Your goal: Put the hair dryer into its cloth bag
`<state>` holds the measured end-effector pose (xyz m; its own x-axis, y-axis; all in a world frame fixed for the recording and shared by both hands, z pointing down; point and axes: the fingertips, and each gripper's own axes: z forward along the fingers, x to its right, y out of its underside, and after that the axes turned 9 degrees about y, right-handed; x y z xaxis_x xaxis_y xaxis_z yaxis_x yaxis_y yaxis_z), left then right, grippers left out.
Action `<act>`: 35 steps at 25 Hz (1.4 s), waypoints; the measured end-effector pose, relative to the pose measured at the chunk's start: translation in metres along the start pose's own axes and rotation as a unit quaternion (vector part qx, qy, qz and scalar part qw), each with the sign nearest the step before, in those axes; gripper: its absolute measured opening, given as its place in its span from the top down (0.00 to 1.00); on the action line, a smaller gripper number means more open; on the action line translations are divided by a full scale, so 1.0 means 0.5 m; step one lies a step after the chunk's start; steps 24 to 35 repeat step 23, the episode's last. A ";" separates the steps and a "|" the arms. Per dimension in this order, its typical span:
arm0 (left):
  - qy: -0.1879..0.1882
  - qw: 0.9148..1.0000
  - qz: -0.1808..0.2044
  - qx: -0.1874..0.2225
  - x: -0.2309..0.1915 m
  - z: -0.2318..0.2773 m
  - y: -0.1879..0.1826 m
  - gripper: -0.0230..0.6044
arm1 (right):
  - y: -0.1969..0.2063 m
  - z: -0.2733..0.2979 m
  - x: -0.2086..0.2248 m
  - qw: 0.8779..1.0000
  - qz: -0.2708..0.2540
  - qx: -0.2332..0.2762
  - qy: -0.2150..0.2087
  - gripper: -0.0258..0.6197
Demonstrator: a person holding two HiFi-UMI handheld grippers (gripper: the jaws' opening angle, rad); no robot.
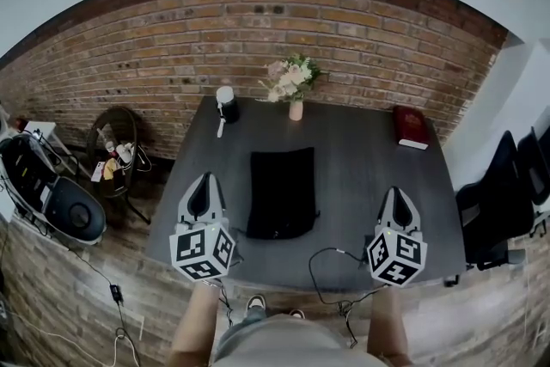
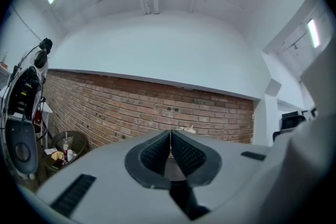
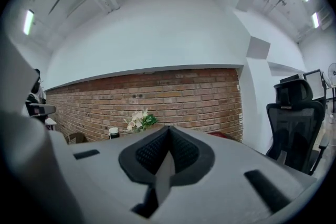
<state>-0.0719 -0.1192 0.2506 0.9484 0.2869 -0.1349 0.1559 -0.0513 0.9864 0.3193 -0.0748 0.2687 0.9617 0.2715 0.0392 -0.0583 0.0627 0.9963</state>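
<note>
Cloth bag point(image 1: 282, 192): black, lying flat on the dark table point(image 1: 361, 159) at about its middle, long side running away from the person. In the head view it sits between the two grippers and touches neither (which end is the opening cannot be told from here).

Hair dryer point(image 1: 226, 104): black body with a white end, at the far left part of the table close to the brick wall point(image 1: 172, 39). It is outside the bag and well apart from it. Its exact pose is too small to read.

Left gripper point(image 1: 204, 178): held over the near left edge of the table, pointing level toward the wall. In the left gripper view the ribbed pads meet along a thin line, with nothing between them.

Right gripper point(image 1: 396, 192): held over the near right edge, also level and facing the wall. In the right gripper view the jaws are pressed together and are likewise empty.

Other items on the table:
- A vase of pale flowers point(image 1: 295, 86) stands at the far edge, just right of the hair dryer.
- A red book point(image 1: 411, 126) lies at the far right corner.
- A thin black cable point(image 1: 331, 258) lies on the near part and drops over the front edge.

Off the table, a wire basket point(image 1: 116, 146) stands on the floor to the left and black office chairs point(image 1: 503, 198) stand to the right.
</note>
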 end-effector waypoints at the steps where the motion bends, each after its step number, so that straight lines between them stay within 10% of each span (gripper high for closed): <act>1: 0.001 1.000 -0.001 -0.001 -0.001 0.003 0.001 0.95 | 0.000 0.001 -0.002 1.000 -0.002 -0.001 0.001 0.96; 35: 0.019 0.999 -0.009 -0.025 -0.005 0.038 0.048 0.95 | 0.006 0.014 -0.018 1.000 -0.021 -0.001 0.000 0.96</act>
